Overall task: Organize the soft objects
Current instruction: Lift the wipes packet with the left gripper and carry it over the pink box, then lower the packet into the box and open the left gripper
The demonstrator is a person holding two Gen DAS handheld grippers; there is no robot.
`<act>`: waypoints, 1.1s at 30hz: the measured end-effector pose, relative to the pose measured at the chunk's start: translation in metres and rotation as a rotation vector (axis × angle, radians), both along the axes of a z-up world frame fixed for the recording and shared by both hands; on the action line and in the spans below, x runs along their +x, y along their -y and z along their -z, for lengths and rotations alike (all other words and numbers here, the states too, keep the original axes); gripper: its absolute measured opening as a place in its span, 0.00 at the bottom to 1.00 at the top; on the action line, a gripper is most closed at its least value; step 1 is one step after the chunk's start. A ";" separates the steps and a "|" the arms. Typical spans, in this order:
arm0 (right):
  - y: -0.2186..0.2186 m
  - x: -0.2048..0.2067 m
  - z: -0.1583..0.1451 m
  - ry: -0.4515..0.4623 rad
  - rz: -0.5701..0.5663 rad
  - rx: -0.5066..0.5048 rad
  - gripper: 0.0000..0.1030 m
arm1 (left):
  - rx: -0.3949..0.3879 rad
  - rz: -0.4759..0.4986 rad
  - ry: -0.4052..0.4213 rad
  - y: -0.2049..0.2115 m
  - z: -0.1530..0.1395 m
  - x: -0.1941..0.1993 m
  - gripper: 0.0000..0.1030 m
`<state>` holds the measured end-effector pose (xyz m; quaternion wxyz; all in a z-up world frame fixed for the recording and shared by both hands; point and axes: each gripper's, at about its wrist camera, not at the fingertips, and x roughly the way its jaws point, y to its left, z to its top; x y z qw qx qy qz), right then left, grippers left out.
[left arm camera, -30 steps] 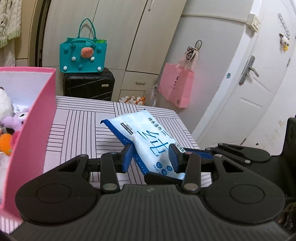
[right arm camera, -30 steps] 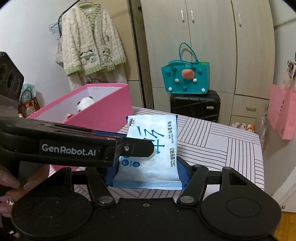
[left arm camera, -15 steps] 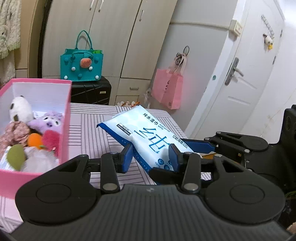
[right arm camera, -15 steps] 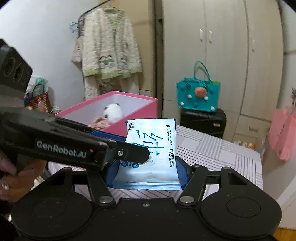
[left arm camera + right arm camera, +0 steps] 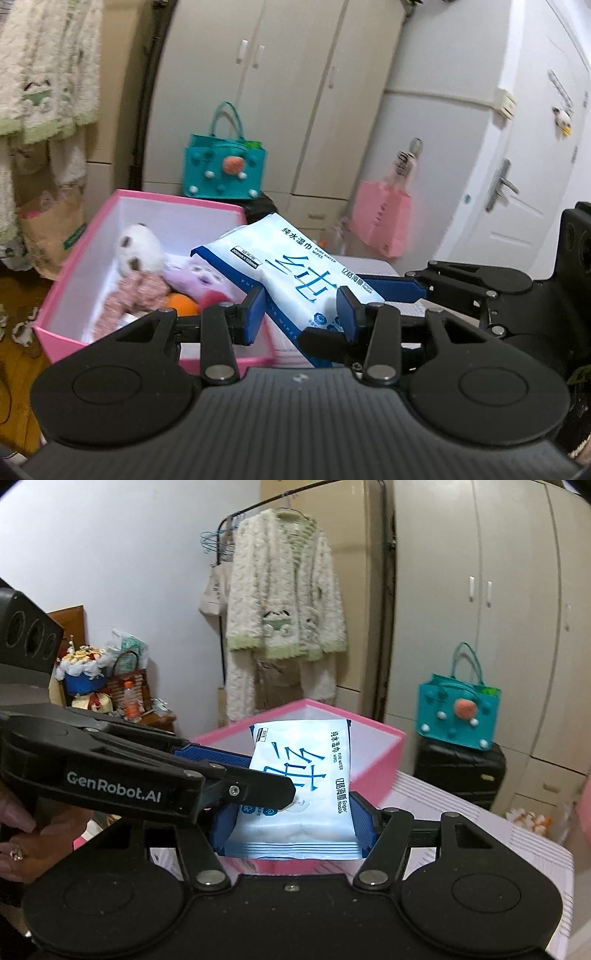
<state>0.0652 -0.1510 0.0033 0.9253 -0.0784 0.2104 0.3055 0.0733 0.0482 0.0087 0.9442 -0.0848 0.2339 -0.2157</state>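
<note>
A blue and white pack of wet wipes (image 5: pixel 295 277) is held in the air by both grippers, over the near right edge of a pink box (image 5: pixel 66 280). My left gripper (image 5: pixel 301 310) is shut on its near end. My right gripper (image 5: pixel 293 825) is shut on the pack (image 5: pixel 303 786) across its sides; in the left wrist view its fingers (image 5: pixel 391 288) come in from the right. The box holds a white plush (image 5: pixel 138 247), a lilac plush (image 5: pixel 199 277), a pink knitted toy (image 5: pixel 129 295) and an orange ball (image 5: pixel 181 304).
The pink box (image 5: pixel 376 753) stands on a striped table (image 5: pixel 517 834). A teal bag (image 5: pixel 225 170) sits on a black suitcase (image 5: pixel 461 775) behind. A pink bag (image 5: pixel 380 221) hangs by a white door (image 5: pixel 517 206). A fluffy cardigan (image 5: pixel 284 590) hangs left.
Both grippers have carried the wipes pack up and to the left, from above the table to over the pink box. The box's contents have come into the left wrist view.
</note>
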 end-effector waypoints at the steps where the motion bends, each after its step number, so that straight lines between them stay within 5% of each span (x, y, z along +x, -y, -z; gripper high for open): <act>1: -0.007 0.004 -0.001 0.001 -0.007 0.003 0.66 | -0.002 -0.013 0.000 -0.006 0.000 0.004 0.40; 20: -0.075 0.116 0.032 -0.159 -0.049 0.054 0.66 | -0.054 -0.106 -0.193 -0.069 0.036 0.121 0.40; 27: -0.089 0.142 0.048 -0.204 -0.020 -0.019 0.65 | -0.048 -0.113 -0.296 -0.067 0.056 0.148 0.40; 33: -0.101 0.146 0.055 -0.179 -0.030 -0.147 0.66 | 0.020 -0.105 -0.283 -0.059 0.059 0.142 0.42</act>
